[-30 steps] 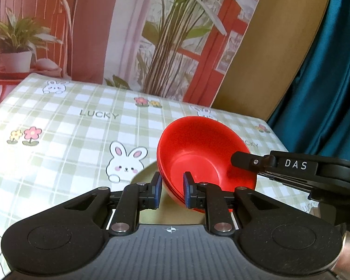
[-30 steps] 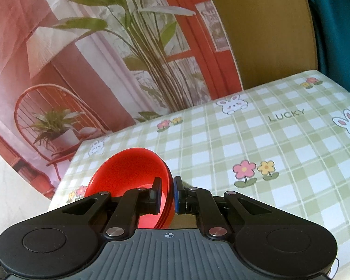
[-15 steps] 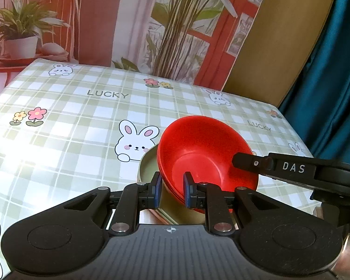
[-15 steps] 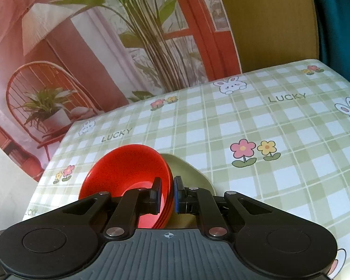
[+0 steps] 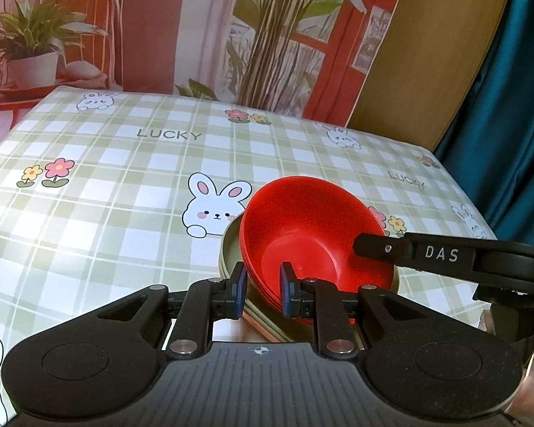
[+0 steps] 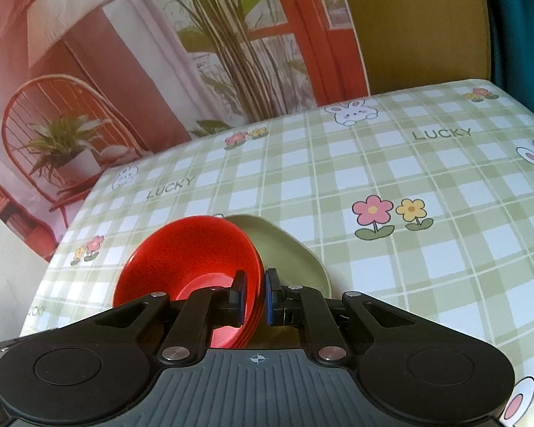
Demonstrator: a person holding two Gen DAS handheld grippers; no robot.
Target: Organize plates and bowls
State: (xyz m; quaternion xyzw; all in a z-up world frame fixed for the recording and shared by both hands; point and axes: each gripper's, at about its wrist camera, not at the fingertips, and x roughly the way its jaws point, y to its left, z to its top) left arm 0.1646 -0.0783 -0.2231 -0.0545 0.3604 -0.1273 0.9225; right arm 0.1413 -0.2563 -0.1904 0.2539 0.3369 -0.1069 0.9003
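A table under a green-and-white checked cloth printed with rabbits and flowers [image 5: 131, 192] filled both views. On it lay a pale green round plate [image 6: 284, 249], just beside the printed rabbit. A stack of glossy red plastic bowls [image 5: 313, 235] sat on that plate. The left gripper [image 5: 261, 290] pinched the stack's near rim, and the right gripper [image 6: 254, 297] clamped the opposite rim.
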